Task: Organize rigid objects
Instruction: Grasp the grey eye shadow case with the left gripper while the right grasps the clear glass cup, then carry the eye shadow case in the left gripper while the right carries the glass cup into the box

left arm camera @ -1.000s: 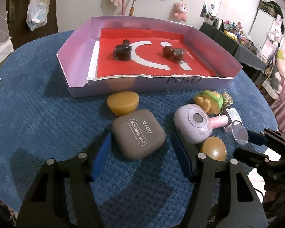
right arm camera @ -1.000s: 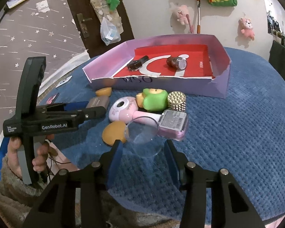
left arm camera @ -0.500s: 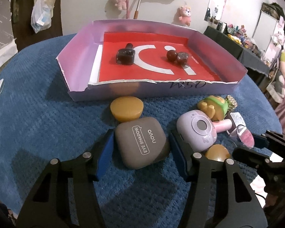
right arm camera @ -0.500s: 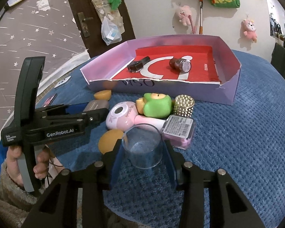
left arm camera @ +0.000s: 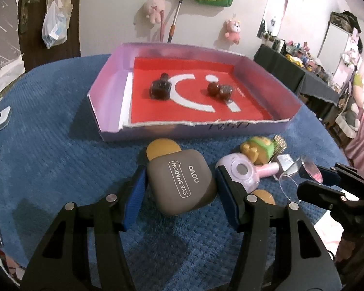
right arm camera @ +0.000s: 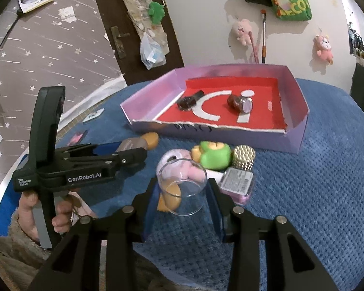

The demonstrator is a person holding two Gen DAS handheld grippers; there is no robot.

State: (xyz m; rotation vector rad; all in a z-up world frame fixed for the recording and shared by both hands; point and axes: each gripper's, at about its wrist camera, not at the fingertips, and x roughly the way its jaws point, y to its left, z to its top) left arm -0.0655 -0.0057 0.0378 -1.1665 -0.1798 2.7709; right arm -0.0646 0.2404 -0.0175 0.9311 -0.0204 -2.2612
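Note:
My left gripper (left arm camera: 180,190) is shut on a grey eye shadow case (left arm camera: 182,181), which sits tilted between the blue pads. From the right wrist view the left gripper (right arm camera: 133,151) reaches in from the left, held by a hand (right arm camera: 60,215), with the grey case (right arm camera: 129,144) at its tips. My right gripper (right arm camera: 183,202) is shut on a clear glass cup (right arm camera: 182,186), mouth facing away. In the left wrist view the right gripper (left arm camera: 311,178) enters from the right with the cup (left arm camera: 290,178).
A purple tray (left arm camera: 104,111) with a red floor stands beyond, holding a dark bottle (left arm camera: 160,89) and two small round jars (left arm camera: 217,89). On the blue cloth lie a yellow soap (left arm camera: 162,145), a pink fan (left arm camera: 240,172), a green toy (right arm camera: 214,156), a gold cap (right arm camera: 245,157) and a pink box (right arm camera: 237,181).
Both pairs of jaws closed in. The left pads came onto the grey case, which now tilts up. The cup went from lying ahead of the right pads to being held between them.

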